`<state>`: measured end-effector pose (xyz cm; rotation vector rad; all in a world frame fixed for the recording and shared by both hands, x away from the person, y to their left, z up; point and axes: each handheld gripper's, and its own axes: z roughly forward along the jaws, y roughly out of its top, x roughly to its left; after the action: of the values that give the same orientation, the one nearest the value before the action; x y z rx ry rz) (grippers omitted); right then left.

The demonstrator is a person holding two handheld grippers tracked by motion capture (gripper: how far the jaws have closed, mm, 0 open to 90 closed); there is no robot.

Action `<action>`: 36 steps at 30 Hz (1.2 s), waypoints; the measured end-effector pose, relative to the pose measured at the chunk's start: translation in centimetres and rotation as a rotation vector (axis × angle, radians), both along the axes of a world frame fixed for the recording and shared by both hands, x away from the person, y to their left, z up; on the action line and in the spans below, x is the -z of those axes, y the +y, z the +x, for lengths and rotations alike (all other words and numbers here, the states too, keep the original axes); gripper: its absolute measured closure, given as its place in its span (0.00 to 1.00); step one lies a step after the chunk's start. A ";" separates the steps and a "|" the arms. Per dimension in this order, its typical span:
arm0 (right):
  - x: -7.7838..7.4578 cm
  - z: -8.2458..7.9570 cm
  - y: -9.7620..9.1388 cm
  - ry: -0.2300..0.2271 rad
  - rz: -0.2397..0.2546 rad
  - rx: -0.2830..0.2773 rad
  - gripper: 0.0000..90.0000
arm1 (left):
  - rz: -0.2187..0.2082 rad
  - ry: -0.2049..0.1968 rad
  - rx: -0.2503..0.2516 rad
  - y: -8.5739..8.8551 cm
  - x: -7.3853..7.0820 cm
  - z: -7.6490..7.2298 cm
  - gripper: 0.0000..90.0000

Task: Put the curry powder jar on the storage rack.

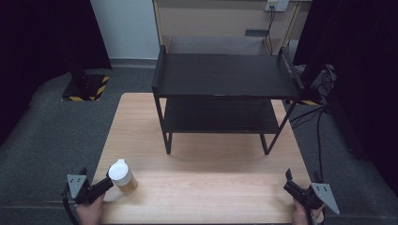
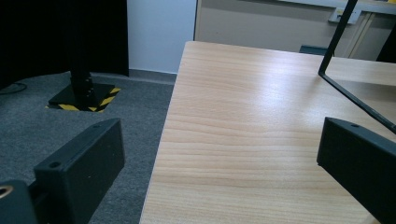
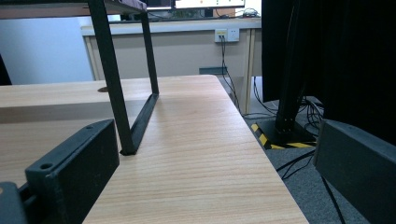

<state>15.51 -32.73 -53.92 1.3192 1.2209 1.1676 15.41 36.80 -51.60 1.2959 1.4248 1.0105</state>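
High view: a lidded cup (image 1: 123, 176) stands on the table (image 1: 211, 187) just beside the left gripper (image 1: 104, 184), the black shelf rack (image 1: 225, 75) beyond, the right gripper (image 1: 292, 186) well apart. Left gripper view: jaws spread, nothing between; a careless sideways move could tip the cup. Right gripper view: jaws spread and empty, the rack's leg (image 3: 112, 79) near enough to snag.

Illumination is overhead and uneven. In the high view the wooden table (image 1: 206, 187) is moderately lit, while both upper corners of the frame fall into near-black. The black two-tier shelf (image 1: 225, 75) casts a soft shadow onto the table beneath and in front of its legs. Detail is soft and slightly grainy throughout. In the left gripper view a broad pale sheen crosses the tabletop (image 2: 261, 93) toward its far edge. In both gripper views the near jaws are slightly out of focus and dark, with little surface detail.
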 end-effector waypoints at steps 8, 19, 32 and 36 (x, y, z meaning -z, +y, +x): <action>0.0 0.0 0.0 -0.001 0.002 0.000 0.01 | -0.020 0.002 -0.005 0.2 0.0 0.0 0.00; -0.1 0.1 -0.1 0.009 -0.006 -0.009 0.01 | 0.002 -0.002 -0.004 1.2 -0.3 -3.2 0.01; 0.0 0.0 -0.1 0.000 0.007 0.000 0.01 | 0.011 -0.095 0.106 -0.2 -1.0 -9.7 0.01; -0.1 0.1 -0.1 0.006 0.005 -0.002 0.01 | 0.000 -0.111 0.147 -1.4 -1.2 -10.2 0.01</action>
<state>15.63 -32.82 -53.81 1.3261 1.2253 1.1694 5.24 35.38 -50.37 1.3038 1.2274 0.9689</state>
